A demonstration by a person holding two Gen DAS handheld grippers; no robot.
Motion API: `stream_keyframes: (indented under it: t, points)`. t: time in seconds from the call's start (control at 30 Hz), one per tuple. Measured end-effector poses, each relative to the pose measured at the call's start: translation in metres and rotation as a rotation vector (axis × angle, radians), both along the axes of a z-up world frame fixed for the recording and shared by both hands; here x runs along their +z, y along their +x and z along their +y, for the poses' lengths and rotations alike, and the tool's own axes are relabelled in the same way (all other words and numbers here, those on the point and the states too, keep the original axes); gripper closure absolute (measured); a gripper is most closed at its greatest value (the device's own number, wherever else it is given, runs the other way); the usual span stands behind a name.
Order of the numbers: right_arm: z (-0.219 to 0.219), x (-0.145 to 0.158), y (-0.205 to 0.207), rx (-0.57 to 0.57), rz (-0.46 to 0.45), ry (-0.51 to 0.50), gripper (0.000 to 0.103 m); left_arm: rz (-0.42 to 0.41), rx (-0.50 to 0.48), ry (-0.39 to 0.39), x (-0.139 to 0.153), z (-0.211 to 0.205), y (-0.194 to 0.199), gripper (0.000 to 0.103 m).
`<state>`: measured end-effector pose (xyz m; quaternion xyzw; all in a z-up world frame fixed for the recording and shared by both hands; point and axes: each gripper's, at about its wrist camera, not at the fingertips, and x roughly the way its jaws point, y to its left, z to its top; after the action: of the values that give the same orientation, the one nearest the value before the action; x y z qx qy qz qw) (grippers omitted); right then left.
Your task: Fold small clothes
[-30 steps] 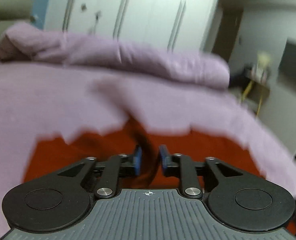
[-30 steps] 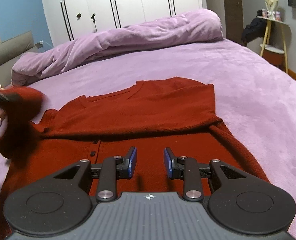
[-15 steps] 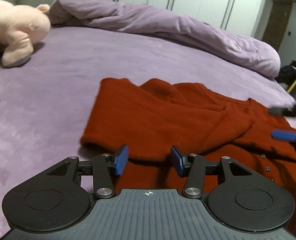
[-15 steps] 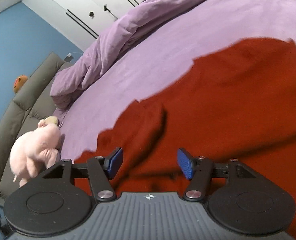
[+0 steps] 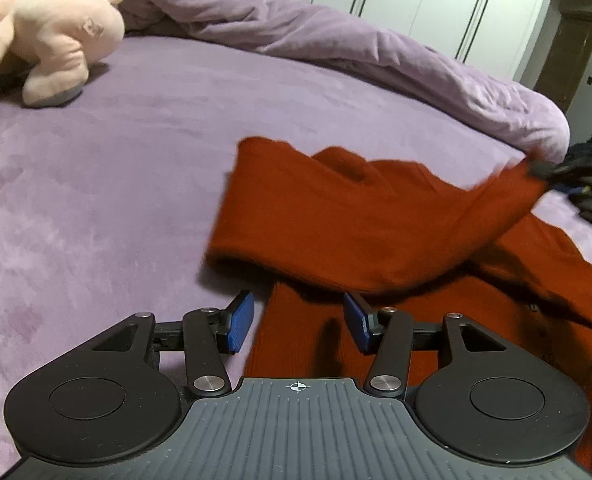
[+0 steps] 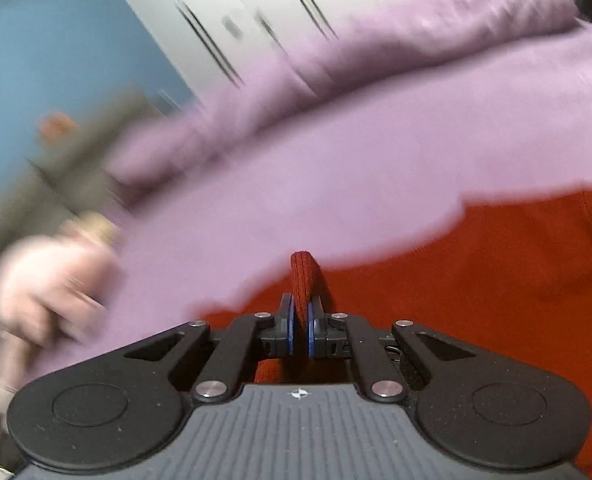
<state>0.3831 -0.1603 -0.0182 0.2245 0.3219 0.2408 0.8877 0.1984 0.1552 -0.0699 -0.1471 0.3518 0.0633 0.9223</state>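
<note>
A red knit cardigan [image 5: 335,220] lies on the purple bed [image 5: 116,168]. My left gripper [image 5: 299,328] is open and empty, low over the cardigan's left edge. My right gripper [image 6: 299,330] is shut on the red sleeve cuff [image 6: 303,276], which sticks up between its blue pads. In the left wrist view the right gripper [image 5: 551,174] shows at the far right, lifting the sleeve [image 5: 475,216] so it stretches across the cardigan body. The right wrist view is motion-blurred.
A pink plush toy [image 5: 48,36] lies on the bed at the far left and shows blurred in the right wrist view [image 6: 44,284]. A rolled purple duvet [image 5: 355,44] runs along the back. White wardrobe doors [image 5: 435,0] stand behind.
My right gripper has closed on the sleeve cuff and lifted it to the right. My left gripper stays open and has shifted slightly left along the cardigan's edge.
</note>
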Motion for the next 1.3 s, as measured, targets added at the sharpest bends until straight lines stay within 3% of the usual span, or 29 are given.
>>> stream_keyframes:
  t: [0.07, 0.13, 0.23, 0.3, 0.33, 0.43, 0.47, 0.53, 0.6, 0.67, 0.8, 0.83, 0.87, 0.9, 1.0, 1.1, 1.17, 1.2, 1.23, 1.3]
  points:
    - [-0.027, 0.012, -0.014, 0.044, -0.128, 0.051, 0.097, -0.006, -0.005, 0.006, 0.001, -0.002, 0.002, 0.047]
    - [-0.052, 0.015, -0.024, 0.029, -0.167, -0.034, 0.092, 0.002, -0.006, 0.014, 0.0, -0.004, 0.005, 0.047]
    - [-0.097, 0.006, -0.033, -0.114, -0.056, -0.132, 0.078, 0.01, -0.004, 0.01, -0.003, -0.007, 0.006, 0.046]
    - [-0.112, 0.001, -0.04, -0.164, 0.026, -0.128, 0.076, 0.022, 0.002, 0.013, -0.005, -0.009, 0.009, 0.046]
    - [-0.114, -0.001, -0.044, -0.169, 0.074, -0.111, 0.075, 0.028, 0.007, 0.018, -0.006, -0.011, 0.01, 0.046]
    - [-0.097, -0.009, -0.047, -0.127, 0.166, -0.06, 0.053, 0.042, 0.012, 0.033, -0.006, -0.014, 0.012, 0.046]
    - [-0.091, -0.013, -0.045, -0.114, 0.192, -0.038, 0.05, 0.044, 0.009, 0.042, -0.005, -0.015, 0.011, 0.046]
    - [-0.077, -0.019, -0.032, -0.117, 0.256, 0.027, 0.05, 0.047, 0.003, 0.065, -0.003, -0.016, 0.01, 0.046]
    - [-0.068, -0.028, -0.012, -0.177, 0.385, 0.078, 0.05, 0.045, 0.0, 0.094, -0.001, -0.017, 0.007, 0.045]
    - [-0.052, -0.032, -0.007, -0.216, 0.472, 0.08, 0.052, 0.045, -0.005, 0.108, -0.001, -0.017, 0.006, 0.044]
    - [-0.02, -0.034, 0.009, -0.251, 0.542, -0.081, 0.065, 0.05, -0.014, 0.096, -0.002, -0.016, 0.006, 0.044]
    - [-0.016, -0.034, 0.011, -0.264, 0.544, -0.116, 0.076, 0.052, -0.015, 0.094, -0.002, -0.015, 0.006, 0.044]
    - [-0.015, -0.034, 0.01, -0.27, 0.535, -0.133, 0.088, 0.053, -0.015, 0.094, -0.002, -0.015, 0.006, 0.044]
    - [-0.014, -0.033, 0.01, -0.257, 0.52, -0.138, 0.093, 0.051, -0.016, 0.094, -0.001, -0.014, 0.006, 0.044]
    - [-0.024, -0.019, 0.003, -0.231, 0.428, -0.089, 0.095, 0.033, -0.017, 0.099, 0.002, -0.014, 0.006, 0.044]
    - [-0.052, 0.005, -0.024, -0.149, 0.096, 0.164, 0.095, 0.021, -0.016, 0.099, 0.004, -0.013, 0.008, 0.043]
    - [-0.071, 0.012, -0.043, -0.066, -0.069, 0.24, 0.094, 0.023, -0.015, 0.097, 0.003, -0.014, 0.01, 0.042]
    - [-0.078, 0.012, -0.049, -0.08, -0.09, 0.191, 0.094, 0.027, -0.016, 0.097, 0.003, -0.014, 0.011, 0.042]
    - [-0.086, 0.008, -0.051, -0.129, -0.067, 0.079, 0.085, 0.029, -0.018, 0.098, 0.002, -0.014, 0.012, 0.042]
    - [-0.102, -0.004, -0.05, -0.246, 0.033, -0.083, 0.082, 0.03, -0.022, 0.105, 0.002, -0.017, 0.014, 0.042]
